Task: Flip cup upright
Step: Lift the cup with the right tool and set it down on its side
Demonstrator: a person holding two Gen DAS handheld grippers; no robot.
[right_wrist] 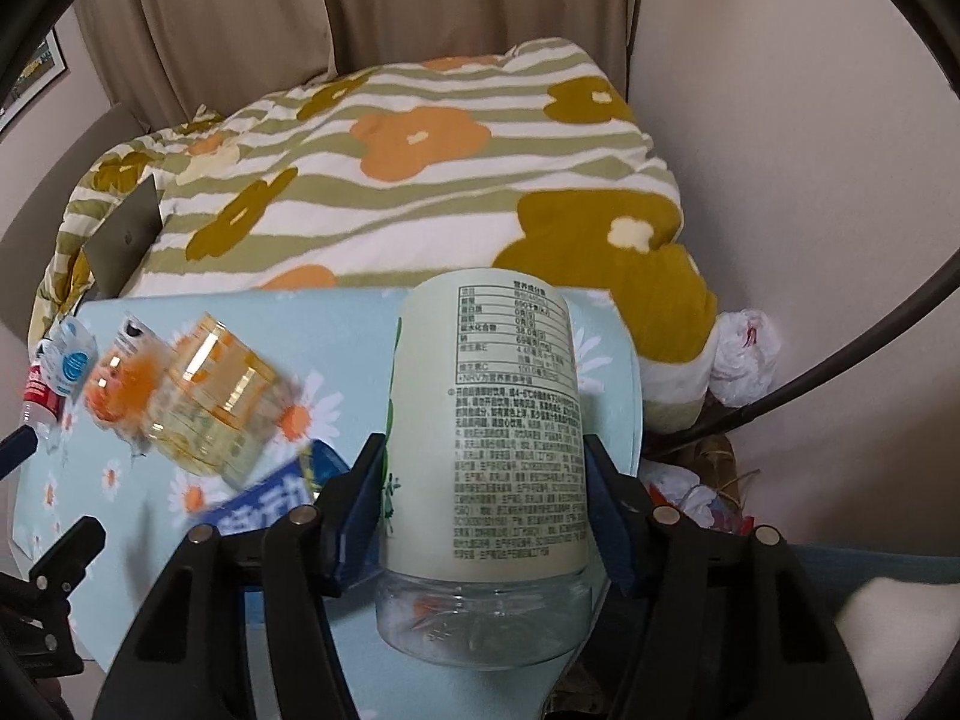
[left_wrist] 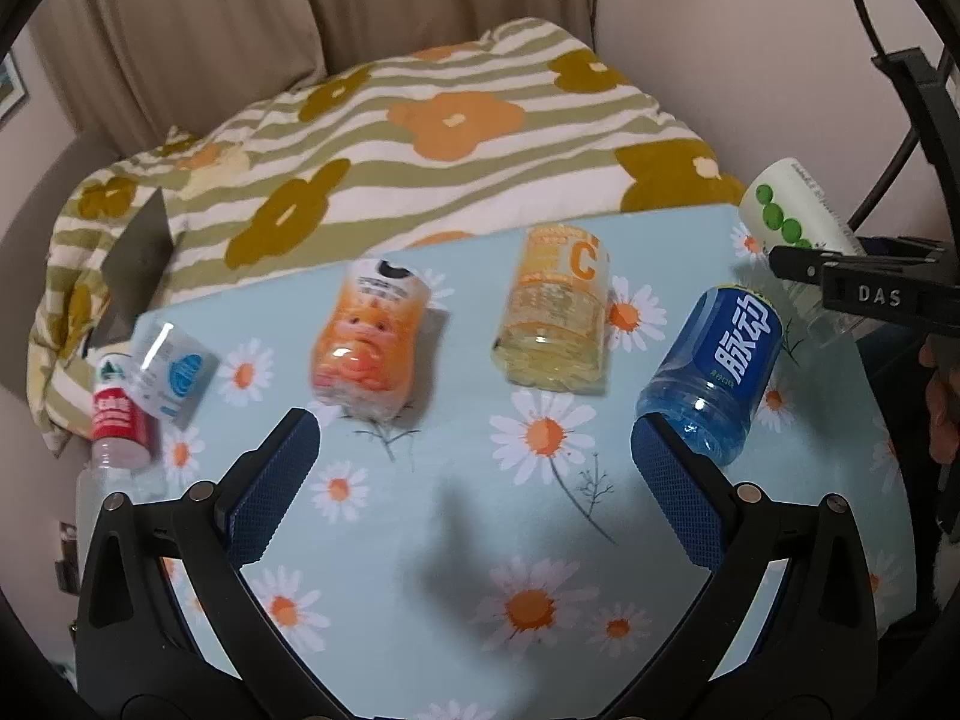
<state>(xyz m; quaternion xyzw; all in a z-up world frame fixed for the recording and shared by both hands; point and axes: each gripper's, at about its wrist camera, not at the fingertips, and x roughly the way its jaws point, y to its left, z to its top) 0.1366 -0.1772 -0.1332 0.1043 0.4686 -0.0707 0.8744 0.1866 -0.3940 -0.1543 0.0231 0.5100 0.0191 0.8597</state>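
My right gripper [right_wrist: 483, 468] is shut on a pale green labelled cup [right_wrist: 486, 426] made from a cut bottle. It holds the cup off the table, clear base toward the camera. The cup also shows in the left wrist view [left_wrist: 792, 210] at the far right, clamped in the right gripper's fingers [left_wrist: 804, 261]. My left gripper [left_wrist: 474, 462] is open and empty above the daisy tablecloth [left_wrist: 456, 540]. Other cut-bottle cups lie on their sides ahead of it: blue [left_wrist: 714, 372], yellow [left_wrist: 555, 312], orange [left_wrist: 369, 342].
A white-blue cup [left_wrist: 171, 372] and a red-labelled bottle [left_wrist: 117, 426] lie at the table's left edge. A striped flower quilt [left_wrist: 420, 138] lies beyond the table. Plastic bags [right_wrist: 744, 354] sit on the floor at the right.
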